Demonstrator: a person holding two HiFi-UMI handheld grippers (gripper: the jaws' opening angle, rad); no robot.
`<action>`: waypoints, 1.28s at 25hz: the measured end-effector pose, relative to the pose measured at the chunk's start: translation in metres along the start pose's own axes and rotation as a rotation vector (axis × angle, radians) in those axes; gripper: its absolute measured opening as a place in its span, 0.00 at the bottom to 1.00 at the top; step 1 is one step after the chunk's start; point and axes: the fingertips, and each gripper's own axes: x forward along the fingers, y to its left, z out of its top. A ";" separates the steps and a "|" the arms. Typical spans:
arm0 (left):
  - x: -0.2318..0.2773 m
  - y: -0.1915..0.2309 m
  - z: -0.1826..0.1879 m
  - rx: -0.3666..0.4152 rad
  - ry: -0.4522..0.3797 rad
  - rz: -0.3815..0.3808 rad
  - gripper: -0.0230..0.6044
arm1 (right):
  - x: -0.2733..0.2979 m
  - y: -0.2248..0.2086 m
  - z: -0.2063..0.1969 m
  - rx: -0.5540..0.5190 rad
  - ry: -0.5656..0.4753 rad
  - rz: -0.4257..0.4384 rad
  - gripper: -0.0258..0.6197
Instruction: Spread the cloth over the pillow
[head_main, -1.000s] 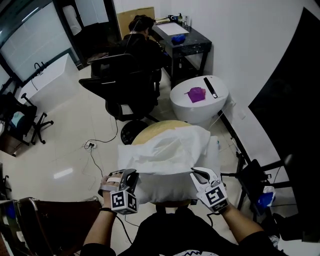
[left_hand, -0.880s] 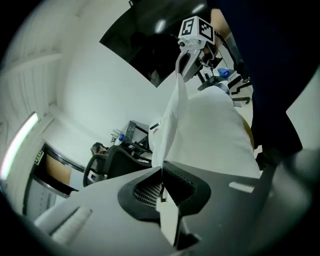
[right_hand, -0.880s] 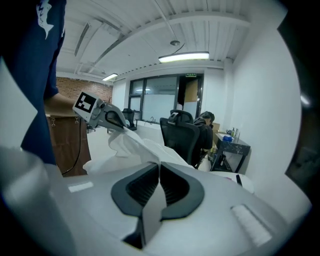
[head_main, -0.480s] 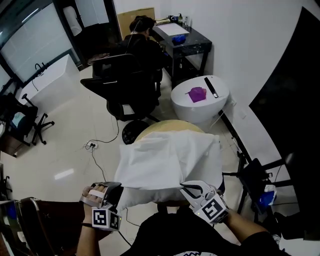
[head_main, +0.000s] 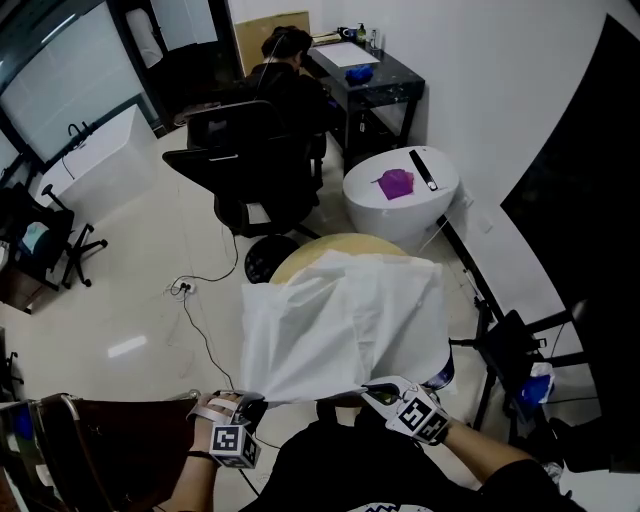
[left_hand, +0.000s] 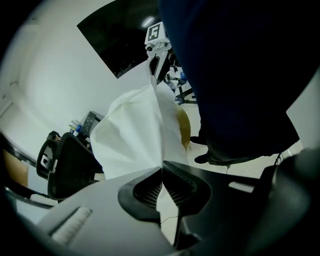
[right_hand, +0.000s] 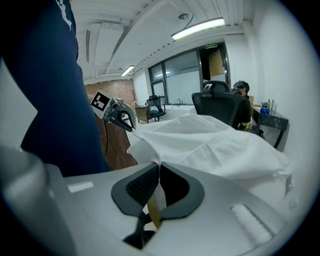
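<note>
The white cloth (head_main: 345, 325) hangs spread over the round tan table (head_main: 300, 262), reaching from the far edge to past the near edge, and whatever pillow lies under it is covered and cannot be made out. Beyond the far edge stand a white stand (head_main: 400, 215) with a purple thing (head_main: 396, 185) on top, a black office chair (head_main: 240, 160) and a seated person (head_main: 285, 75), all well apart from the cloth. The left claw (head_main: 252, 403) is clamped tight on the cloth's near left corner and the right claw (head_main: 374, 391) pinches its near right corner, the hem stretched between them.
</note>
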 end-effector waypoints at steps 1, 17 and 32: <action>0.008 -0.006 -0.002 -0.005 -0.005 -0.017 0.04 | 0.004 0.000 -0.009 0.016 0.019 0.003 0.06; 0.053 -0.031 -0.013 0.014 -0.006 -0.118 0.06 | -0.027 -0.025 0.002 -0.038 -0.001 -0.131 0.26; 0.038 -0.026 0.000 -0.036 0.012 -0.061 0.22 | -0.006 -0.177 0.106 -0.309 0.030 -0.308 0.26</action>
